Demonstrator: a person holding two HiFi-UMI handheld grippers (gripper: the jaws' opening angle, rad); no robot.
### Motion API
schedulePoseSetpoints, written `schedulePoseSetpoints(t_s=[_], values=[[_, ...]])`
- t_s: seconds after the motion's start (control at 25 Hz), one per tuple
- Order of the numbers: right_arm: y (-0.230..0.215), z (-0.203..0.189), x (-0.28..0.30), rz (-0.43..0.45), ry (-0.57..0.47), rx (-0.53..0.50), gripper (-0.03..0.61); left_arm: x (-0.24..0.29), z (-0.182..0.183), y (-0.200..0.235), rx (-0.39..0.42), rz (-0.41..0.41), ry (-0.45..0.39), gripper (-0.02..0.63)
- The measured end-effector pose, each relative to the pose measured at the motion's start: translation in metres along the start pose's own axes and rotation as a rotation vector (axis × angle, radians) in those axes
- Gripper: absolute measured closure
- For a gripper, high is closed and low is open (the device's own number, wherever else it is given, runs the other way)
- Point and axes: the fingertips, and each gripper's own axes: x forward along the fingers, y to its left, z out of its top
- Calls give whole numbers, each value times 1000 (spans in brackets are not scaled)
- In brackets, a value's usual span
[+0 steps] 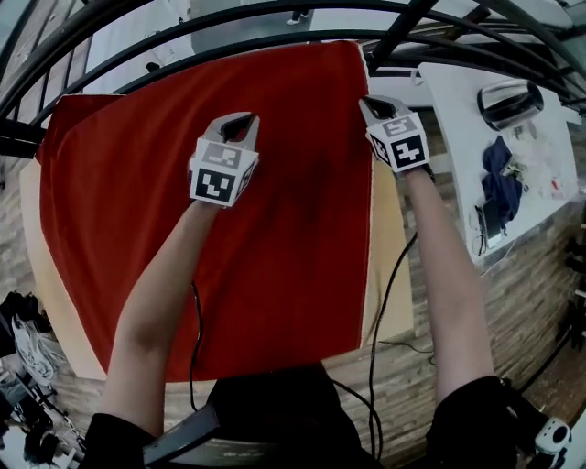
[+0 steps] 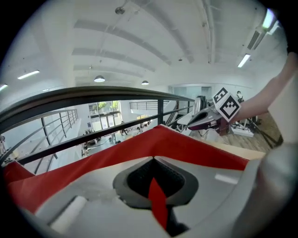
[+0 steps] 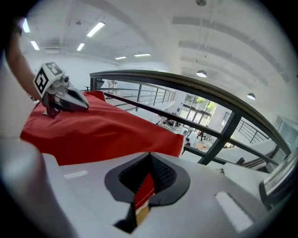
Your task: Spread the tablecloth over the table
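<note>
Black railing (image 2: 93, 94) is seen behind | left tongs (image 1: 240, 121) are shut on a pinch of red tablecloth (image 1: 229, 275) | right tongs (image 1: 376, 103) are shut on its far right corner | tablecloth is spread over tan desk (image 1: 386, 215).

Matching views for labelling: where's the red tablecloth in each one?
Head view: tablecloth fills the centre.
Left gripper view: tablecloth is a band across the middle, with a fold pinched in the left tool.
Right gripper view: tablecloth sits left and centre, its edge pinched in the right tool.
Shared landmark: the dark railing beyond the cloth.
</note>
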Motion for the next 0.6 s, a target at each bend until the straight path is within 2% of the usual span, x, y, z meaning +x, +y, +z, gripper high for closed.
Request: schedulePoseSetpoints(t_s=[0.12, 0.32, 0.48, 0.6], values=[[39, -14, -47, -15, -4, 22, 569, -30, 4, -41, 14, -62, -34, 607], [105, -31, -109, -28, -5, 86, 568, -79, -9, -94, 68, -128, -18, 607], [157, -67, -163, -65, 6, 233, 569, -126, -32, -139, 47, -176, -3, 607], [203, -105, -201, -110, 25, 296, 568, -159, -58, -174, 35, -207, 8, 607]])
